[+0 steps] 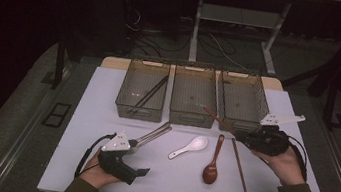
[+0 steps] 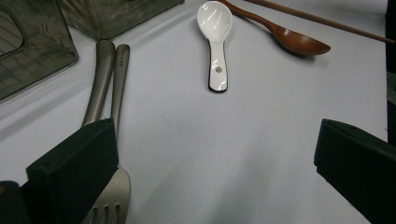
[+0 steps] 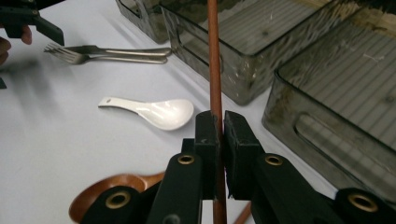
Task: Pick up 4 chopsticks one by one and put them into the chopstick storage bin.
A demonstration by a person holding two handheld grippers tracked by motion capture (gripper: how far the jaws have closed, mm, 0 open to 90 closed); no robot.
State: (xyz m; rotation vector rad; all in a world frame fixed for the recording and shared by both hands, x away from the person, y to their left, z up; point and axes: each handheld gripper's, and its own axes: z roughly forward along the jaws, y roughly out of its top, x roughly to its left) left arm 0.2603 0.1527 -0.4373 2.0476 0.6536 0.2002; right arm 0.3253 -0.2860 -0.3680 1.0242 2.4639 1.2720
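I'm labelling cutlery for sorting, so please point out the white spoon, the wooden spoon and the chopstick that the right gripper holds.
white spoon [image 1: 197,143]: high view, on its bowl.
wooden spoon [image 1: 210,172]: high view, on its bowl.
chopstick [image 3: 214,70]: right gripper view, on the shaft above the jaws.

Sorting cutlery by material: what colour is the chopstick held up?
Reddish-brown chopstick, wood-like, clearest in the right gripper view.

room: dim | floor [image 1: 13,119]: grey | desk frame [image 1: 233,29] behind, cables [image 1: 142,31] beneath
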